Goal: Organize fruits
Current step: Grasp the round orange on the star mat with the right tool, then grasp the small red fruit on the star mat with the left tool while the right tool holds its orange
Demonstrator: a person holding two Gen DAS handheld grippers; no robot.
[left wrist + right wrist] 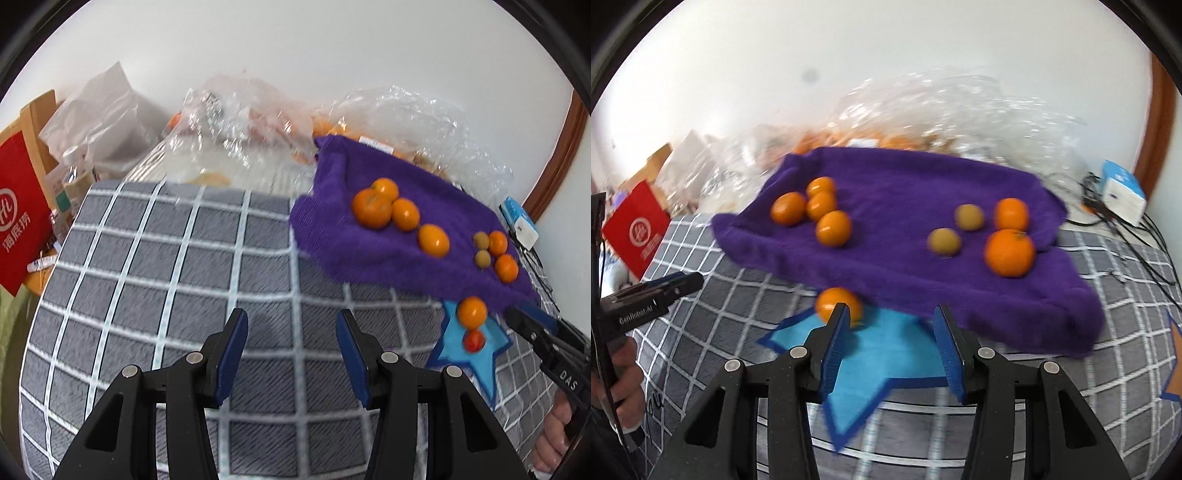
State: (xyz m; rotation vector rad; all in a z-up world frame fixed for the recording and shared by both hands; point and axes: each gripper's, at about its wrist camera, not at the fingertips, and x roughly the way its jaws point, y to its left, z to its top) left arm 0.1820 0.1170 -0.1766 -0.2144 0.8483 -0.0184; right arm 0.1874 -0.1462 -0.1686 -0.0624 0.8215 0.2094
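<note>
Fruits lie in three lots on a grey checked counter [155,266]. Nearest, on a blue star mat [882,354], sits one orange [834,304] with a small red fruit [474,340] just beside it in the left view; that red fruit is hidden in the right view. The star's longest point runs toward the right camera. The right gripper [890,349] hangs over the star with its fingers spread wide and nothing between them; the orange sits just beyond the left fingertip [836,332], outside the gap.

The left gripper [291,354] is over bare checked cloth, well apart from the fruit, fingers wide open and empty.

Farther on, a purple towel [897,192] carries a cluster of four oranges [816,208] to the left, touching or nearly so, and to the right two oranges [1010,236] beside two small tan fruits [955,229]. The towel's long axis runs left to right across the right view.

Behind it lie clear plastic bags [240,122] against the wall.
</note>
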